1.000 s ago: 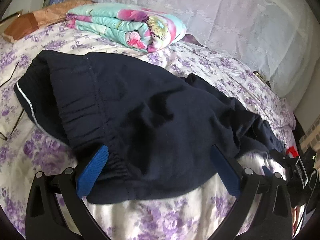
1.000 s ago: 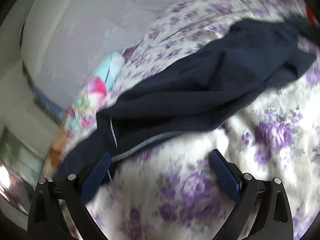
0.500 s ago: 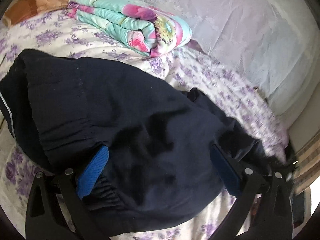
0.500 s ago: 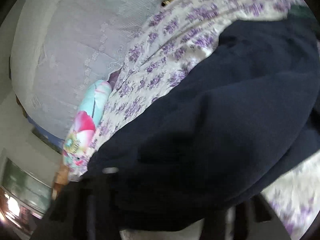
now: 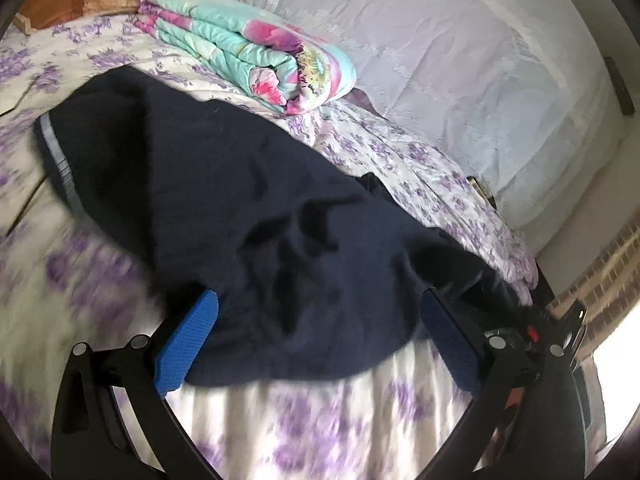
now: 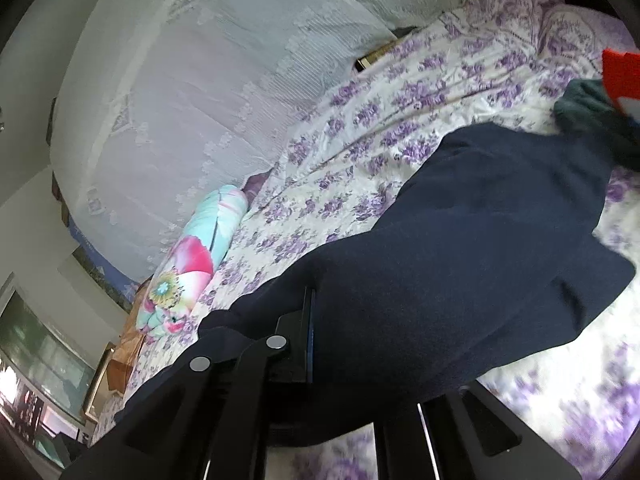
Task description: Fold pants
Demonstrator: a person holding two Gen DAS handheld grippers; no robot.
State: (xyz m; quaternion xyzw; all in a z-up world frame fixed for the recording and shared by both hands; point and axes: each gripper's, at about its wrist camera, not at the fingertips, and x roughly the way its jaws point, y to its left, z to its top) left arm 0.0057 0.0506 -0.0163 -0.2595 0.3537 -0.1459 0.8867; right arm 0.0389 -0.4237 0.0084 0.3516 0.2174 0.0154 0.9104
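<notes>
Our right gripper [image 6: 310,344] fingers have just closed on the dark navy fabric pants [image 5: 248,216], which stretch away lengthwise toward our left gripper [image 5: 320,340], fingers open around the waist end.

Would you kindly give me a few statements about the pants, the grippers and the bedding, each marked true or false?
1. The pants are dark navy. True.
2. The left gripper is clamped shut on fabric. False: its blue fingers stand wide apart, the pants' edge lying between them.
3. The right gripper is shut on the pants. True.
4. The folded floral quilt lies on top of the pants. False: it lies beyond them on the bedsheet.
5. The bedsheet is plain white. False: it has purple flowers.
</notes>
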